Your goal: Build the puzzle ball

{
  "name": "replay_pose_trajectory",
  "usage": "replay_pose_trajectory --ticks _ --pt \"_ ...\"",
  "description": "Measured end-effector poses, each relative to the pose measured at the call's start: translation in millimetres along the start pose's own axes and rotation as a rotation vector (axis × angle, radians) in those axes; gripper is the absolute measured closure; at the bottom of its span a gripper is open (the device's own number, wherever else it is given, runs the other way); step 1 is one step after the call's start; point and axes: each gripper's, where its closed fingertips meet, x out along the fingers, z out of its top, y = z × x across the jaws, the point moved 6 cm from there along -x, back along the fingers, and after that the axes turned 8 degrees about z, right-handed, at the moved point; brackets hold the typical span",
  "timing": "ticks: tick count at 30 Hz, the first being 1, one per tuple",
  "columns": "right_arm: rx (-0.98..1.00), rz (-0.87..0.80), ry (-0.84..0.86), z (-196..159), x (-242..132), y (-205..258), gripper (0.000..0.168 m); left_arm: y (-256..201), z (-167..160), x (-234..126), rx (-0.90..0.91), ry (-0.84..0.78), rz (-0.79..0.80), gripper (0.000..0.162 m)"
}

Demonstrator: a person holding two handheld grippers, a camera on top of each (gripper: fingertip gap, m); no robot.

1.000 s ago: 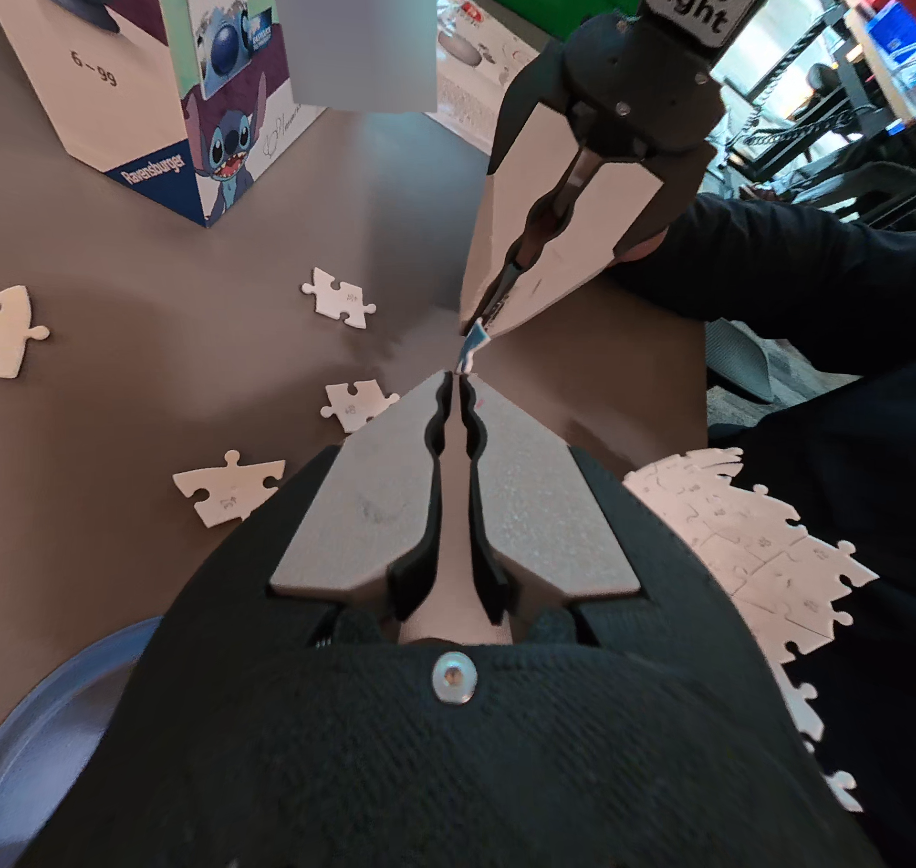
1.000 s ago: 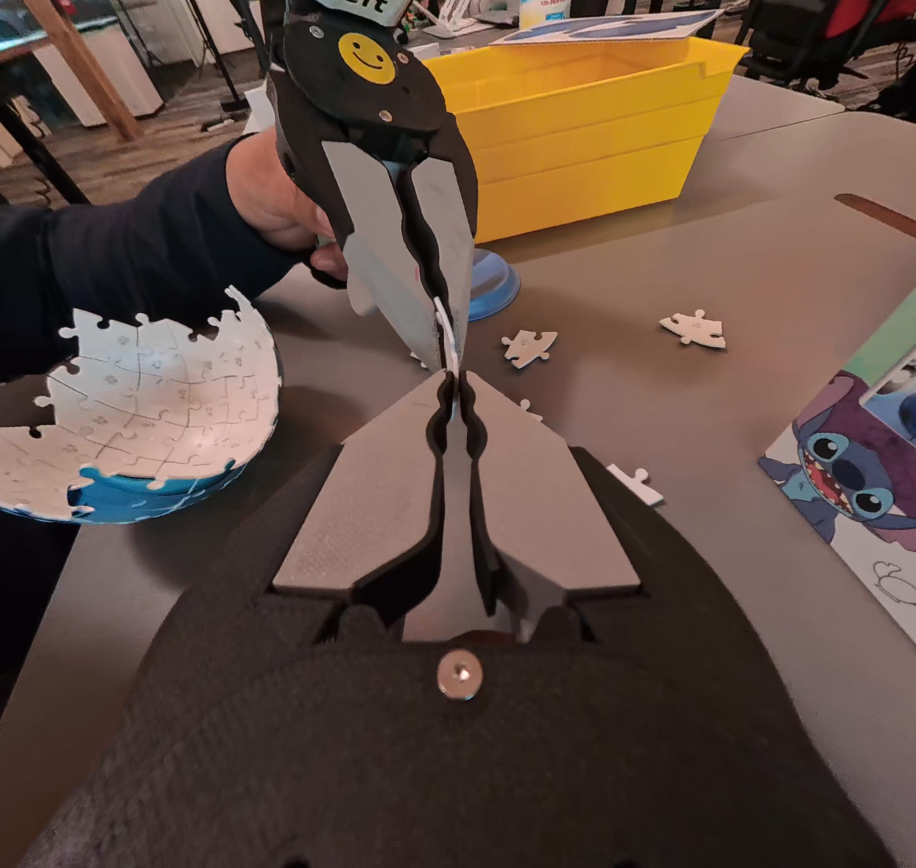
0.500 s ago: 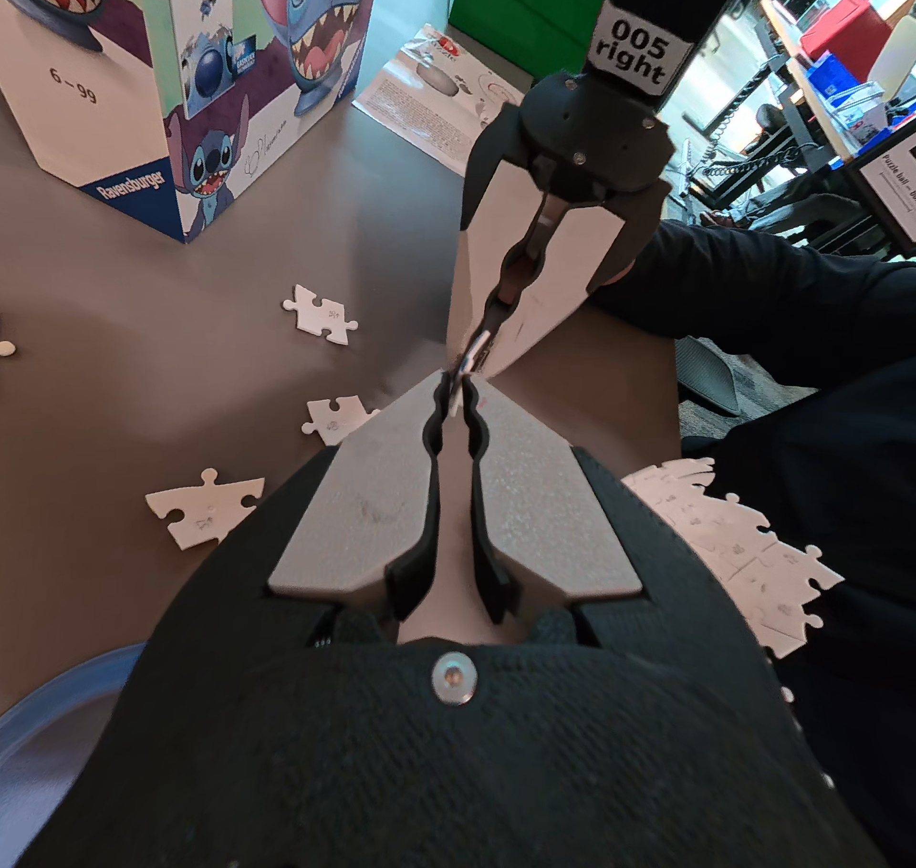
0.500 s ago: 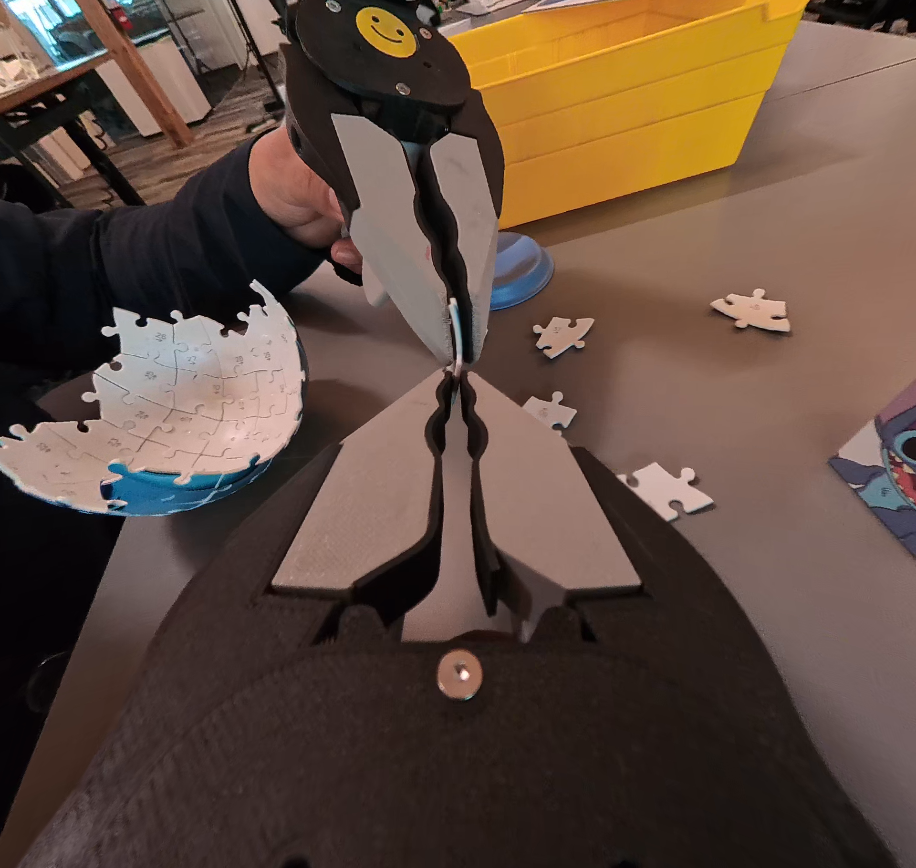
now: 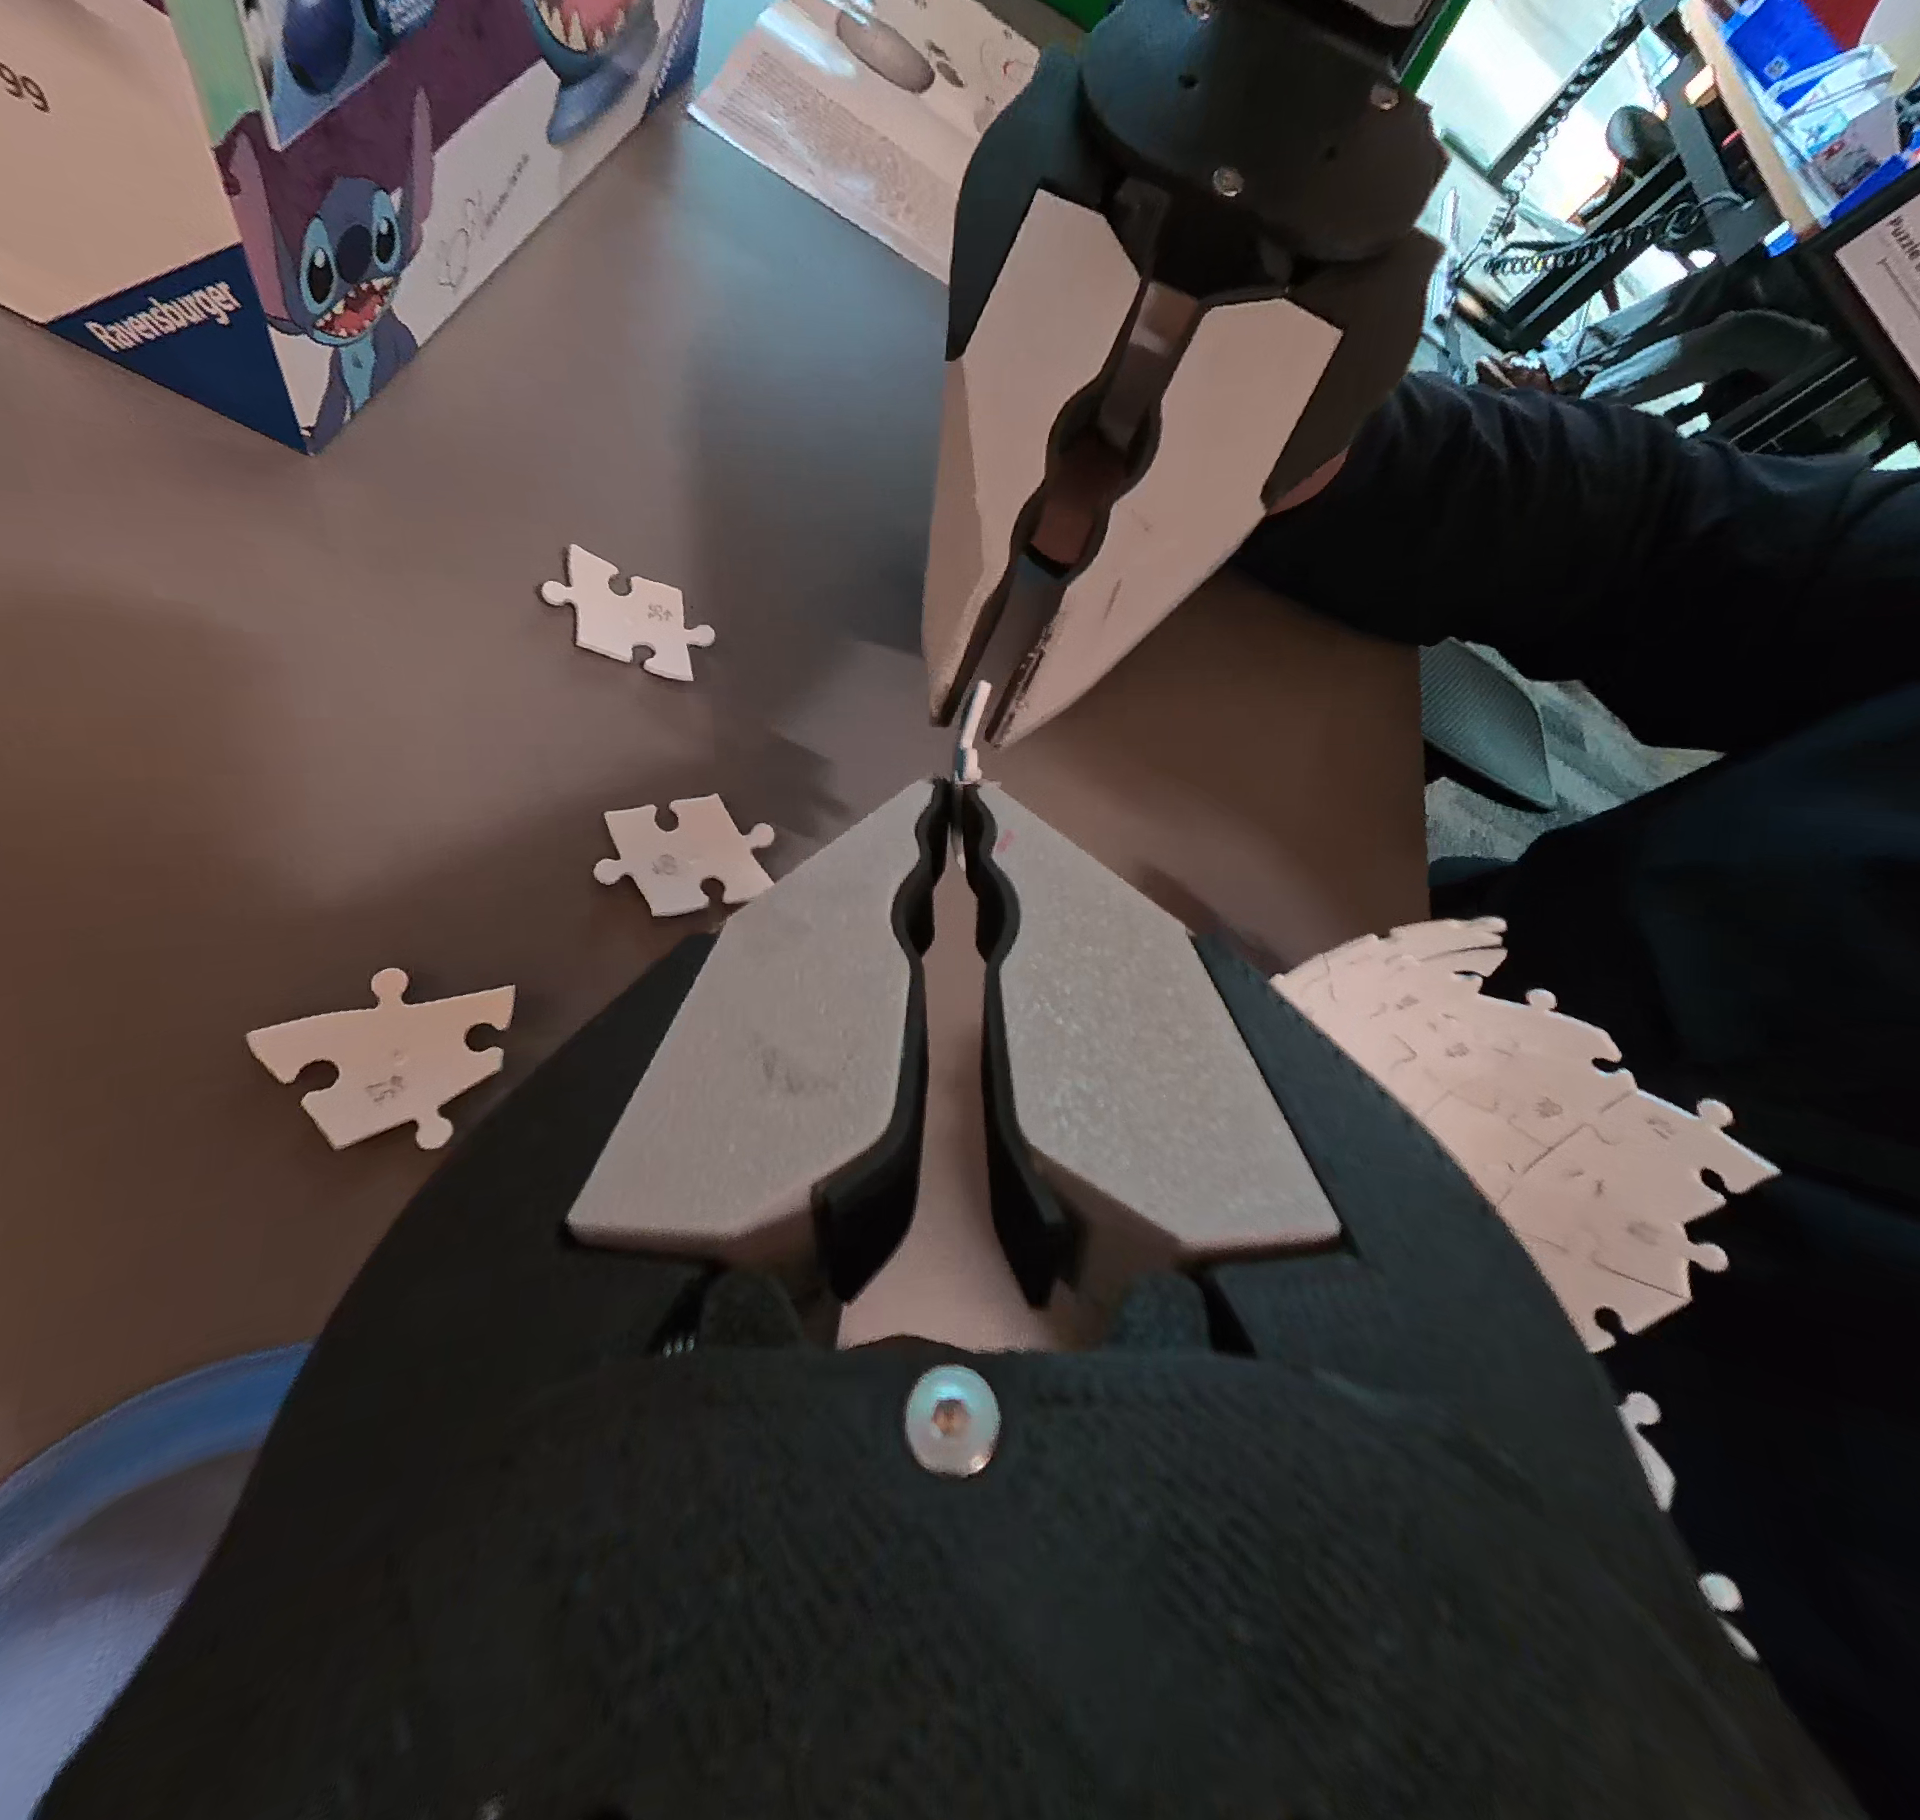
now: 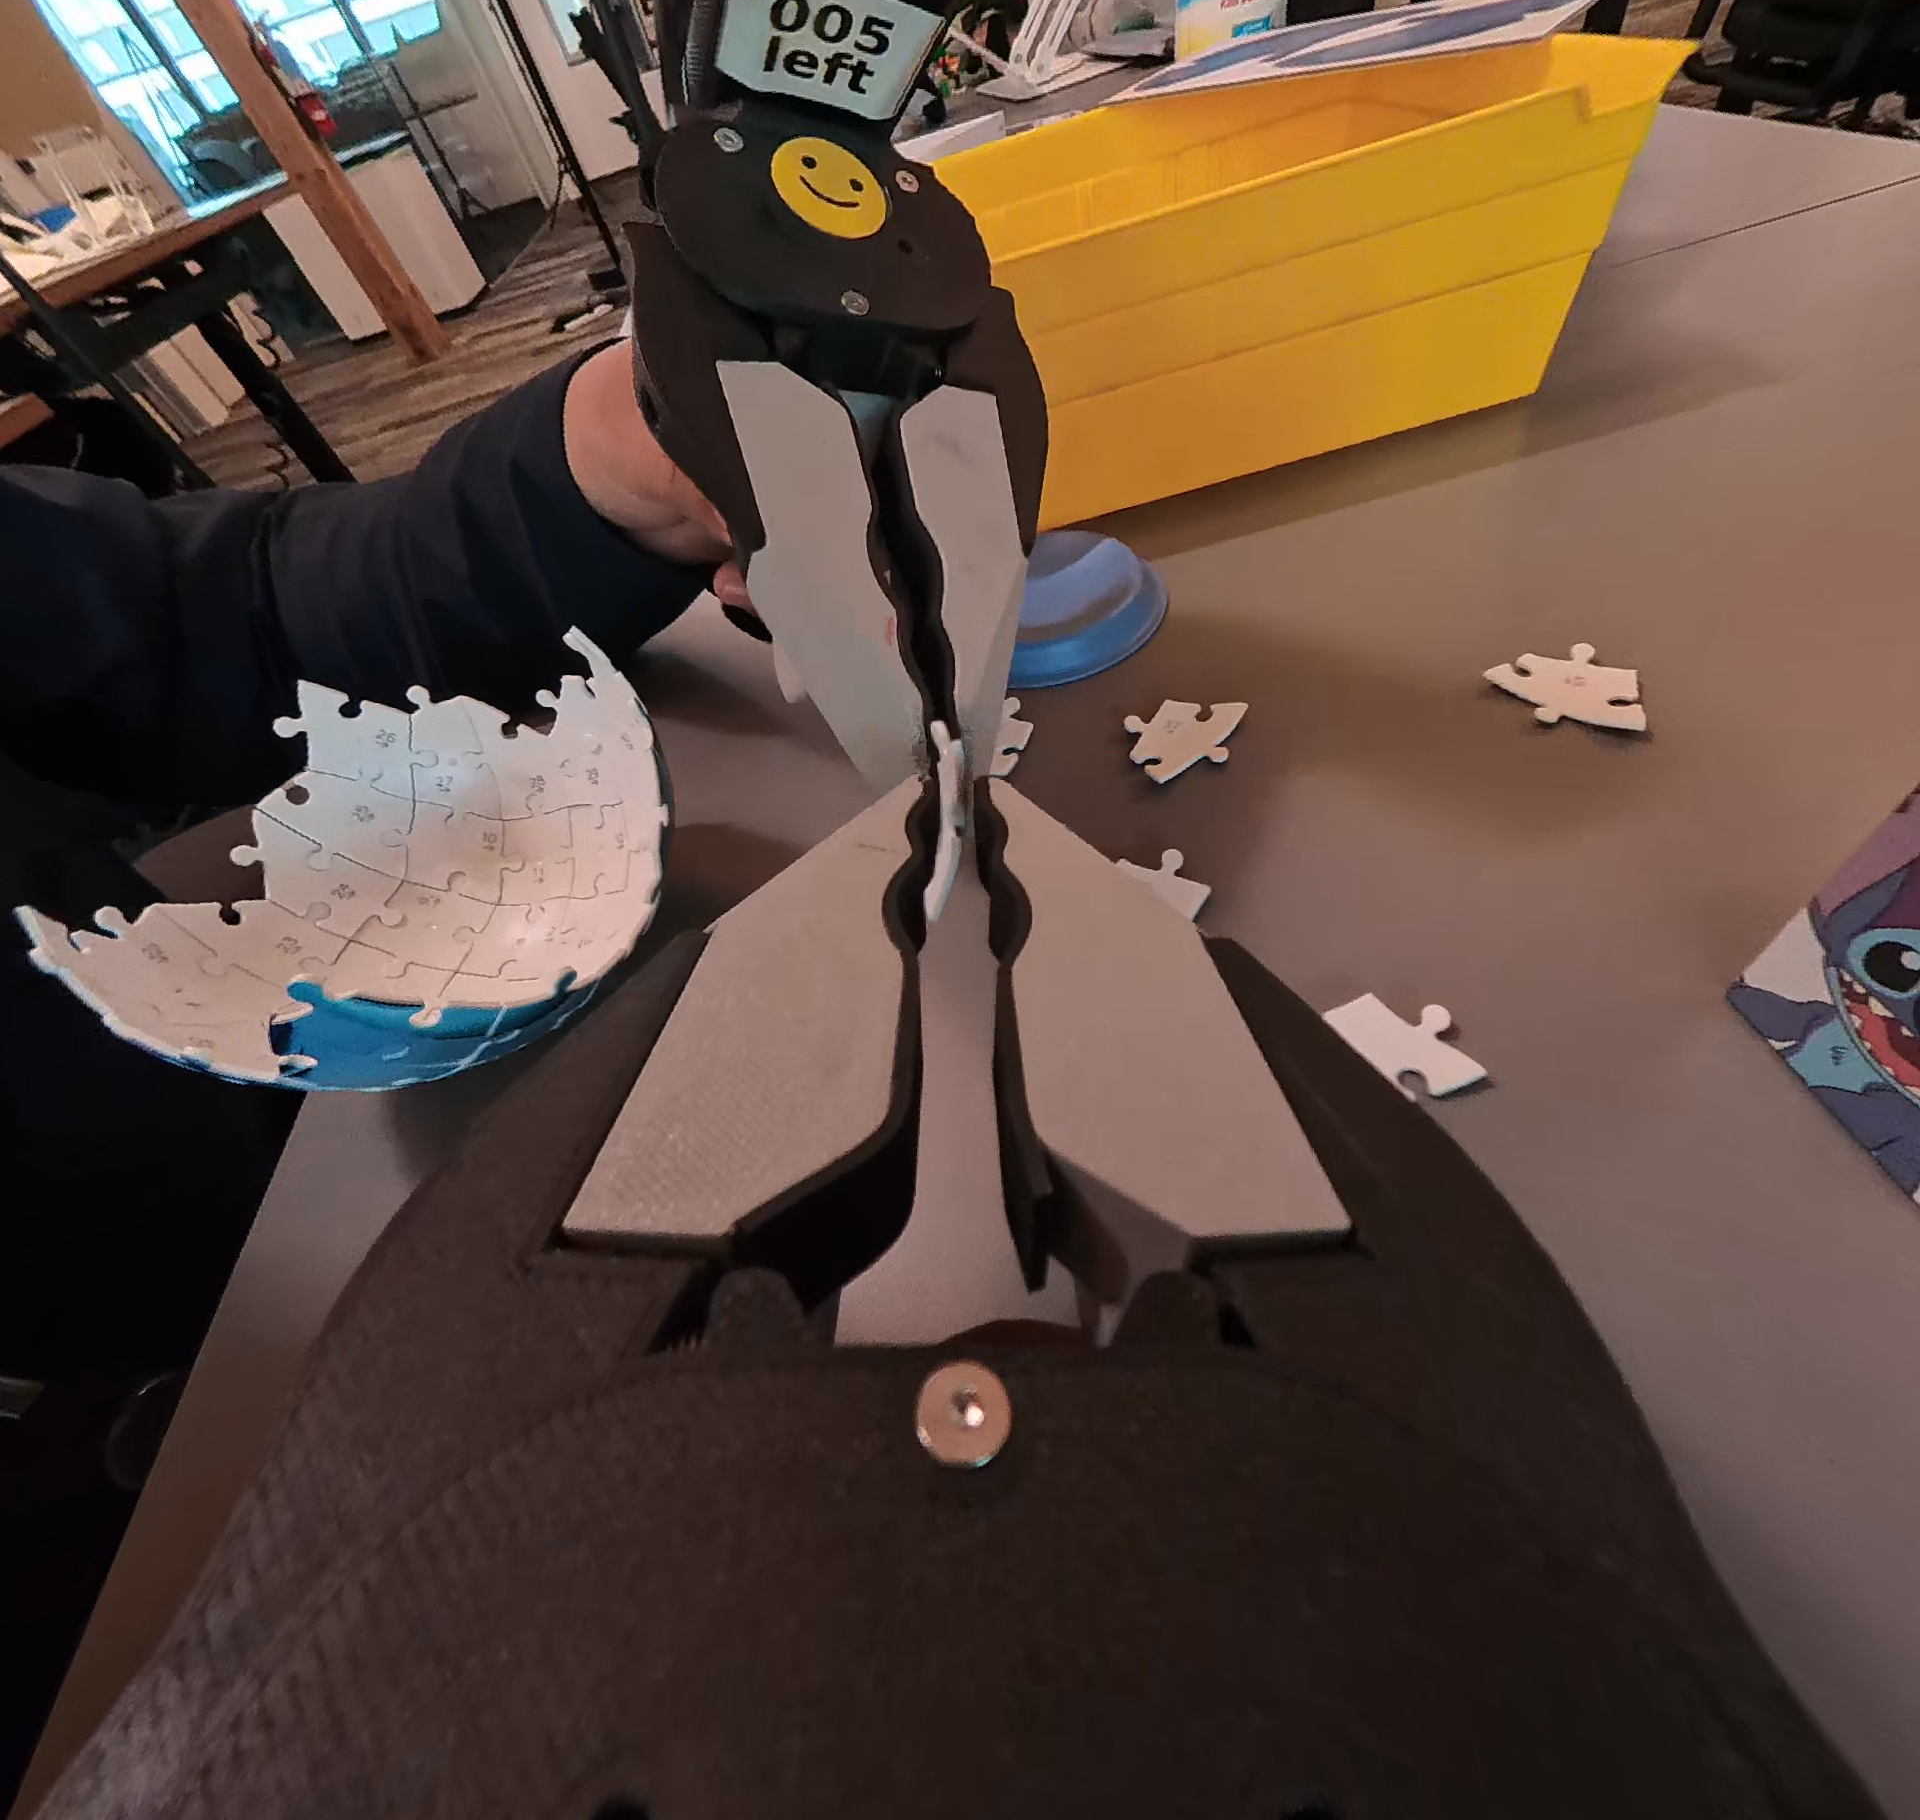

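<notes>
A white puzzle piece point(image 6: 943, 814) stands on edge between both grippers' tips; it also shows in the left wrist view point(image 5: 971, 731). My left gripper point(image 5: 954, 791) is shut on its far end, and shows from the front in the right wrist view point(image 6: 935, 747). My right gripper point(image 6: 948, 794) has its jaws slightly parted around the piece, as the left wrist view point(image 5: 971, 726) also shows. The half-built puzzle ball point(image 6: 416, 877), white inside and blue outside, sits at the table's near edge, to the left in the right wrist view; it also shows in the left wrist view point(image 5: 1507, 1095).
Loose white pieces lie on the grey table point(image 5: 629, 612) point(image 5: 681, 856) point(image 5: 390, 1053) point(image 6: 1569, 690) point(image 6: 1403, 1043). A blue round stand point(image 6: 1081, 607) sits behind the left gripper, a yellow bin point(image 6: 1299, 243) beyond it. The puzzle box point(image 5: 312, 160) and a leaflet point(image 5: 862, 77) stand farther off. The tips of both grippers are at nearly the same place. Both grippers' tips are roughly 20 cm from the half-built puzzle ball point(image 6: 416, 877).
The piece now reaches deeper between my right gripper's fingers, whose jaws have parted a little. Both grippers stay tip to tip; the views have shifted slightly.
</notes>
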Motion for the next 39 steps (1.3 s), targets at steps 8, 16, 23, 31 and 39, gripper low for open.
replay_pose_trajectory --ticks 8,16,23,31,39 --pt "-0.017 -0.01 0.035 -1.6 2.9 2.7 0.168 -1.0 -1.7 0.8 0.031 0.02 0.017 0.16" --pt "-0.008 -0.029 0.04 2.5 -2.7 4.4 0.168 4.1 0.6 -9.9 0.048 0.012 0.065 0.152" --pt "0.024 0.016 0.071 7.4 -2.6 21.1 0.168 -1.7 5.2 -31.1 0.11 0.028 0.162 0.142" --pt "0.029 0.068 0.096 17.0 8.8 52.8 0.168 -28.0 -2.0 -58.9 0.151 0.204 0.136 0.137" --pt "-0.03 0.065 0.159 13.7 13.3 66.3 0.168 -44.4 -13.1 -52.5 0.163 0.397 0.065 0.136"
